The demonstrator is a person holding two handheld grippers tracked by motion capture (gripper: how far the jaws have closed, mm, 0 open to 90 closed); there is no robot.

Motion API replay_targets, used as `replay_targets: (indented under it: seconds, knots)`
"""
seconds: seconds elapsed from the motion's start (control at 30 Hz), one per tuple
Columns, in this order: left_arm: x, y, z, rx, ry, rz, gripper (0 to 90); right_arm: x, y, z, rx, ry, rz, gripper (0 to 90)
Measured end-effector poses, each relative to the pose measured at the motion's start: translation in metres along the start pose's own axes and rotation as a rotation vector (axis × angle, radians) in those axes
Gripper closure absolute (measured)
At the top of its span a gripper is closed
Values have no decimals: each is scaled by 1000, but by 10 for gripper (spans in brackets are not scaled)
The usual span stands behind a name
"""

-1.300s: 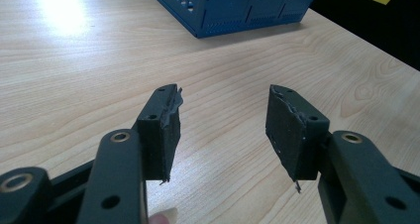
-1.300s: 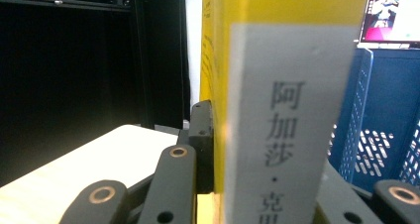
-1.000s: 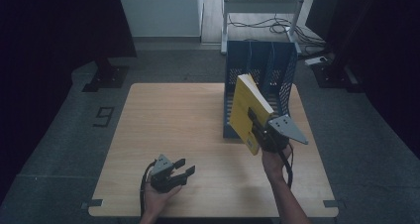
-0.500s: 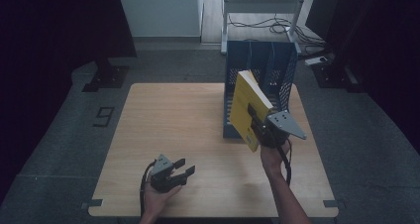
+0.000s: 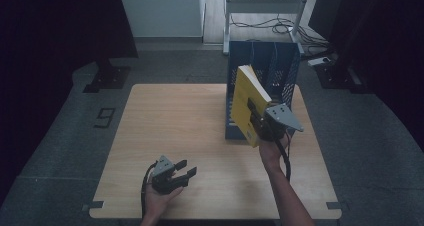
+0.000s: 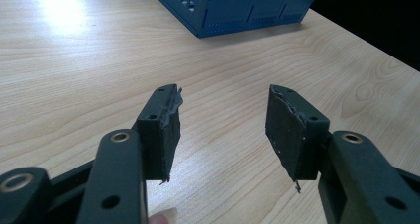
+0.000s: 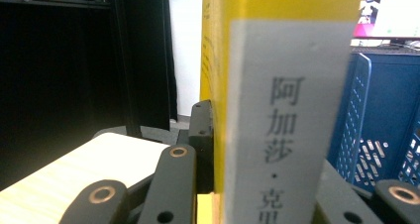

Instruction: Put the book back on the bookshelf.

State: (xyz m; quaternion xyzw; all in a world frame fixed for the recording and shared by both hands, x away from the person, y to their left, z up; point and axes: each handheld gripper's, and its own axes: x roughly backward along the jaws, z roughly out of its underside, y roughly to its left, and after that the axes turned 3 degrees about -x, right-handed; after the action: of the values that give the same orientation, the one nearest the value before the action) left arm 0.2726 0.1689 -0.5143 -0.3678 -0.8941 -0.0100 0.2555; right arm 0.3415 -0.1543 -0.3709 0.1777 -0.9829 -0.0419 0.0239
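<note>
A yellow book (image 5: 248, 103) is held up off the table, tilted, in front of the blue file rack (image 5: 280, 68). My right gripper (image 5: 260, 122) is shut on the book near its lower edge. In the right gripper view the book's spine (image 7: 282, 110) carries a grey label with printed characters, and the jaws press on both covers. My left gripper (image 5: 182, 170) rests low over the front of the table, open, with nothing between its pads (image 6: 163, 127). The rack's base (image 6: 237, 6) lies ahead of it.
The wooden table (image 5: 175, 126) has bare surface across its left and middle. A metal shelf frame (image 5: 265, 6) with cables stands behind the rack. A dark stand base (image 5: 107, 78) sits on the floor at the back left.
The right gripper has drawn the book slightly nearer and lower in front of the rack. The left gripper has stayed where it was.
</note>
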Motion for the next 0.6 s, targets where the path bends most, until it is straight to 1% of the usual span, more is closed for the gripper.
replay_targets:
  seconds: [0.2, 0.6]
  knots:
    - [1, 0, 0, 2, -2, 2, 472, -9, 0, 3, 3, 15, 11, 748]
    - [1, 0, -1, 4, -4, 1, 473, -24, 0, 6, -6, 29, 29, 748]
